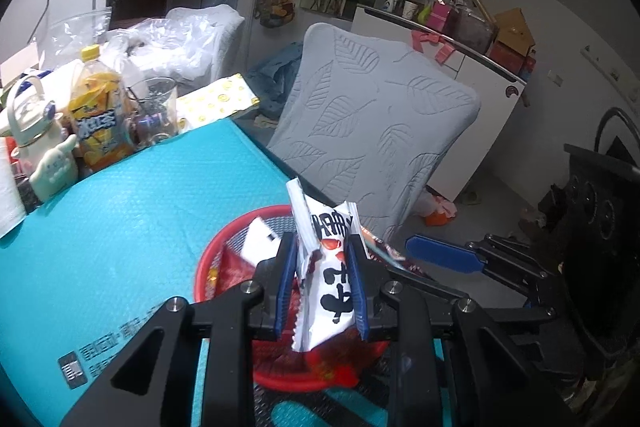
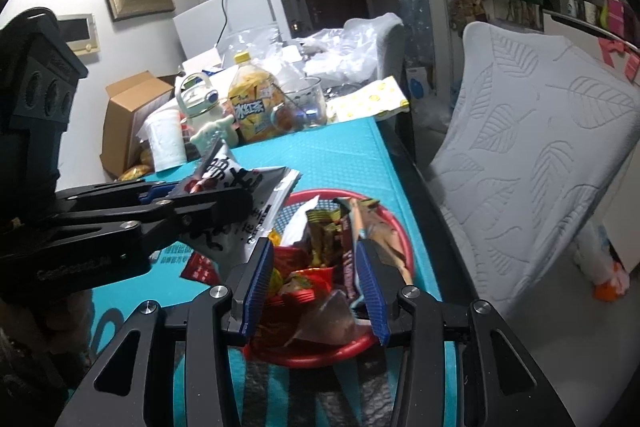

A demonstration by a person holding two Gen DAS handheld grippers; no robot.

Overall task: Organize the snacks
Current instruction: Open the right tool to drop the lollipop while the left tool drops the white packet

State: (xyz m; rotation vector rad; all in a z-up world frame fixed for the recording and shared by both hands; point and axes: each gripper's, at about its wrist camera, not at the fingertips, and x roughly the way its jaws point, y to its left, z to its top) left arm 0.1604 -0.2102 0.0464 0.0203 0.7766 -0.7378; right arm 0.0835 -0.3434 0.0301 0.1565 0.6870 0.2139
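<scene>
My left gripper (image 1: 322, 243) is shut on a white snack packet (image 1: 332, 267) with black characters, held upright over a red mesh basket (image 1: 204, 267) on the teal mat. From the right wrist view the same packet (image 2: 248, 187) sticks out of the left gripper (image 2: 224, 199) at the basket's left edge. My right gripper (image 2: 314, 247) hangs over the red basket (image 2: 404, 235), jaws partly apart, with several loose snack packets (image 2: 316, 267) below and between the fingers and neither pad pressing on one. One blue finger (image 1: 440, 255) of it shows at the right of the left wrist view.
A chair with a grey leaf-pattern cover (image 1: 380, 131) stands close to the table's right edge. At the back of the teal mat (image 1: 140, 195) stand an orange tea bottle (image 1: 100, 119), a glass mug (image 1: 154, 115) and a paper roll (image 2: 166, 141). A red packet (image 2: 200, 271) lies beside the basket.
</scene>
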